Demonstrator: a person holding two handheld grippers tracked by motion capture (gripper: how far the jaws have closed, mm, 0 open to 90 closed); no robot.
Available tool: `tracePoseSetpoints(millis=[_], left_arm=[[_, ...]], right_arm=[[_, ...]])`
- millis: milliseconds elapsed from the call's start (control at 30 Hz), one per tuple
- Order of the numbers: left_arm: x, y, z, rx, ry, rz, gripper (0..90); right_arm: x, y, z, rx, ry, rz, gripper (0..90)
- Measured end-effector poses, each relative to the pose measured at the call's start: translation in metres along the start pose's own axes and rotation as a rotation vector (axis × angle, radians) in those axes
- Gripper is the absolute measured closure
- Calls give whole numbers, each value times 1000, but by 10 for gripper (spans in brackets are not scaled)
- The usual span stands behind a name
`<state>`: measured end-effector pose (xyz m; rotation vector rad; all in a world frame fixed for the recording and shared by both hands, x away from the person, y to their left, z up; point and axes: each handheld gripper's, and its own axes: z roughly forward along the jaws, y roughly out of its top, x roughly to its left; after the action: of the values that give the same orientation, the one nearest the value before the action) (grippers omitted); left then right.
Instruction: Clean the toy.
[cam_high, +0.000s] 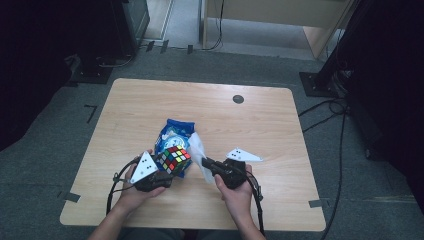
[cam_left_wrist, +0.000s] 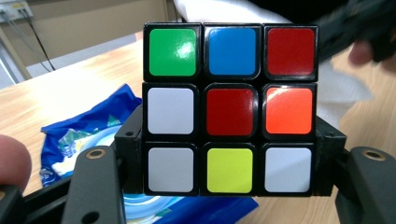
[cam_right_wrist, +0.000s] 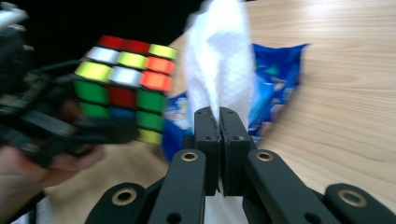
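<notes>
A scrambled multicoloured plastic puzzle cube (cam_high: 174, 159) is clamped between the jaws of the left gripper (cam_high: 159, 172), above a blue foil snack packet (cam_high: 172, 135) on the wooden table (cam_high: 260, 130). A crumpled white paper tissue (cam_right_wrist: 217, 70) is pinched in the closed right gripper (cam_right_wrist: 219, 123), just beside the cube.

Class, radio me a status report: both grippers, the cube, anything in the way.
Left gripper shut on cube. Right gripper shut on tissue, beside cube. Blue bag on table below them.
</notes>
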<state>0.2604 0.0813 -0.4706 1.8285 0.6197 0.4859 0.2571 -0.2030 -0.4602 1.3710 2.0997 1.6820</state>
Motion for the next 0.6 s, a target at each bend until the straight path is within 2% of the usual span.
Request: tracePoseSetpoints(millis=[133,200,267,333,367,500,600], left_arm=[[-4,1,2,2,11,13,337],[-7,1,3,1,14,20,337],[-10,1,5,7,24,25,337],[-14,1,7,7,25,18,337],[-16,1,8,8,26,21,337],[-25,2,10,-3,25,35,337],[-31,4,11,-12,21,47,336]], right_arm=[[-1,1,1,-16,-33,18,687],[1,2,-1,-39,-8,35,574],[5,4,-3,-54,29,74,523],[12,7,-4,-70,82,121,425],[17,9,-4,-70,88,128,368],[36,11,1,-55,62,121,199],[40,7,7,-26,41,132,170]])
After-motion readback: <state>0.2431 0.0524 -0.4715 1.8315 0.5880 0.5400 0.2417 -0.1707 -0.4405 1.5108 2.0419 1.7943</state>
